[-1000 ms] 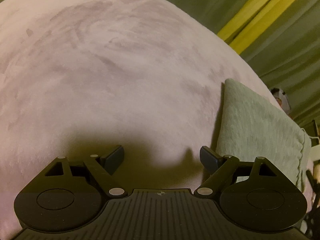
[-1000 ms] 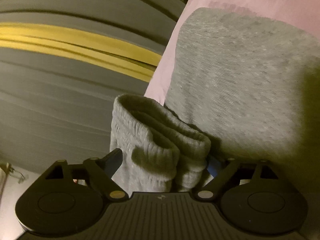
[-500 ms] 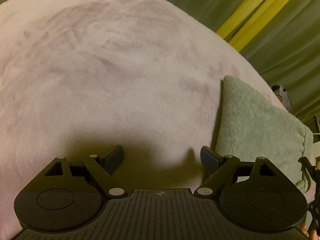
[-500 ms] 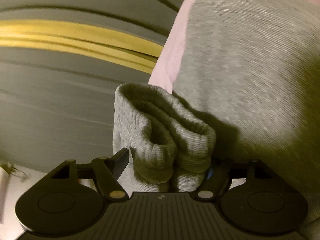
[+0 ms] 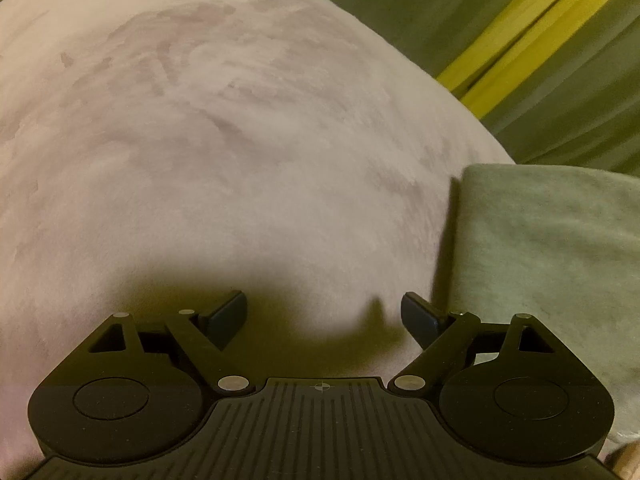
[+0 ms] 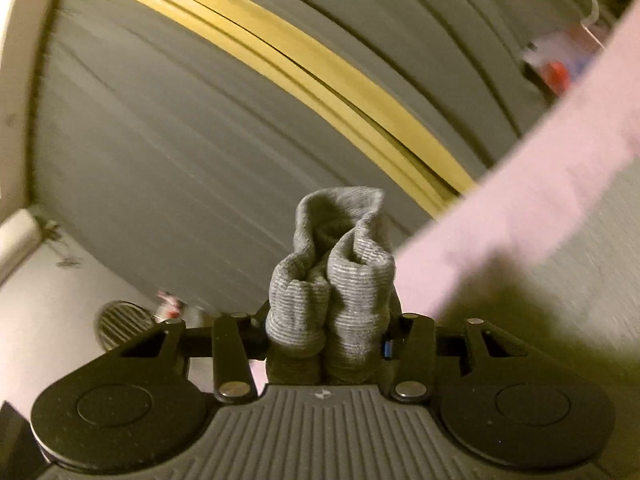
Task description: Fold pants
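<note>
The grey pants [image 5: 552, 240] lie folded on the pink blanket [image 5: 224, 152], at the right of the left wrist view. My left gripper [image 5: 324, 316] hovers open over bare blanket just left of them, with nothing between its fingers. In the right wrist view my right gripper [image 6: 326, 332] has its jaws closing on the bunched ribbed cuffs [image 6: 336, 280] of the pants, and the pads press the cloth from both sides. The cuffs stand up lifted off the blanket [image 6: 520, 216], which slants across the right of that view.
Grey-green curtains with a yellow stripe [image 6: 304, 68] hang behind the bed. A round slatted thing [image 6: 120, 320] stands on the pale floor at lower left of the right wrist view. Small blurred red and white items [image 6: 560, 68] sit at upper right.
My right gripper has closed around the cuffs and risen with them, rolling so the blanket now slants. In the left wrist view the pants' right end has lifted. The left gripper has kept still.
</note>
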Demonstrator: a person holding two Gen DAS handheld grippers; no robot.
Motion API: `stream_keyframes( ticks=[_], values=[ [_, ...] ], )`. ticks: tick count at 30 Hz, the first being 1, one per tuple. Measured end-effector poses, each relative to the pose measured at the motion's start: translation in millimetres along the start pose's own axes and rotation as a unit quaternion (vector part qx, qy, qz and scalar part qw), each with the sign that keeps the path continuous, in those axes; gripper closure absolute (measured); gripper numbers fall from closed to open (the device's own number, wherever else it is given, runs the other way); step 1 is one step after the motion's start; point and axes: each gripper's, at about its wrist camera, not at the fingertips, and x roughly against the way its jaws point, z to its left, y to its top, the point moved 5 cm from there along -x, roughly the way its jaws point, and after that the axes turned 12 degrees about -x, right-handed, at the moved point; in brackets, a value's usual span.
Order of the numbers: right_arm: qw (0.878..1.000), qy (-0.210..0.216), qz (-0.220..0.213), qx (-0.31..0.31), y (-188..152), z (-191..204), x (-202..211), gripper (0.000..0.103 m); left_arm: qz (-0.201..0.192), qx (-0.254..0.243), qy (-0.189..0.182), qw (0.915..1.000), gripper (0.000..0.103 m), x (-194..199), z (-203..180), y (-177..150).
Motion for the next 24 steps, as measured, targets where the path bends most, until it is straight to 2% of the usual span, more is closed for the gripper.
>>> stream_keyframes(
  ticks=[2,4,12,24],
  values=[
    [1.0,0.018,-0.012,0.001,5,9,11,0.057,-0.001,0.002,-0.001,1.0,0.013,1,1,0],
    [0.999,0.015,-0.027,0.01,10,9,27,0.057,-0.001,0.0,-0.002,1.0,0.013,1,0,0],
    [0.995,-0.054,-0.079,0.023,14,-28,78,0.057,0.003,-0.011,-0.002,0.9999,0.013,-2,0,1],
    [0.99,-0.119,-0.072,-0.013,17,-78,122,0.057,0.002,-0.027,0.002,0.9996,0.013,-4,-9,-1]
  ],
)
